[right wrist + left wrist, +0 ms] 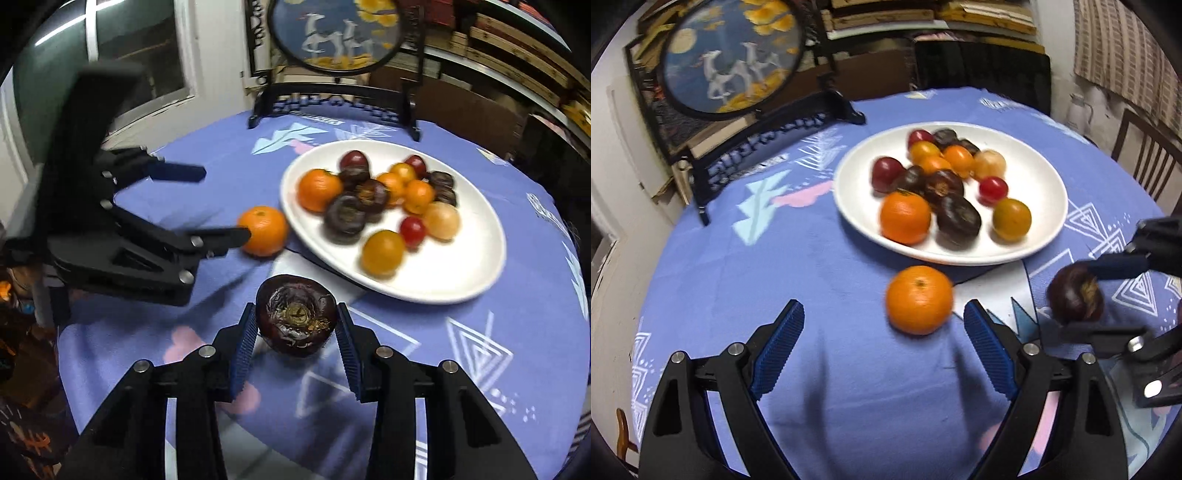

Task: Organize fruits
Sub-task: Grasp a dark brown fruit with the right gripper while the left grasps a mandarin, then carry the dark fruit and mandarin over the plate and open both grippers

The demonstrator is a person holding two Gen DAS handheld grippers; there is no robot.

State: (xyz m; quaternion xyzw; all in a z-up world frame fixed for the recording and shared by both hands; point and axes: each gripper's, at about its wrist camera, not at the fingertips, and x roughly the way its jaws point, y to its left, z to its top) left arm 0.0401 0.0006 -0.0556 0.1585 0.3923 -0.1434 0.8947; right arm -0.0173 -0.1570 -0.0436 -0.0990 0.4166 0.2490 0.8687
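On a round worktop [820,258] draped in a blue patterned cloth, backed by stacked boards and a round framed deer screen [733,55], a white oval plate [1041,177] is set. Thirteen fruits are counted on it, orange, red and dark purple. One loose orange tangerine [919,300] is seen beside the plate's rim, ahead of the left tongs [882,325], which are spread wide. One dark purple fruit [296,314] is clamped by the right tongs [295,325] just above the cloth.
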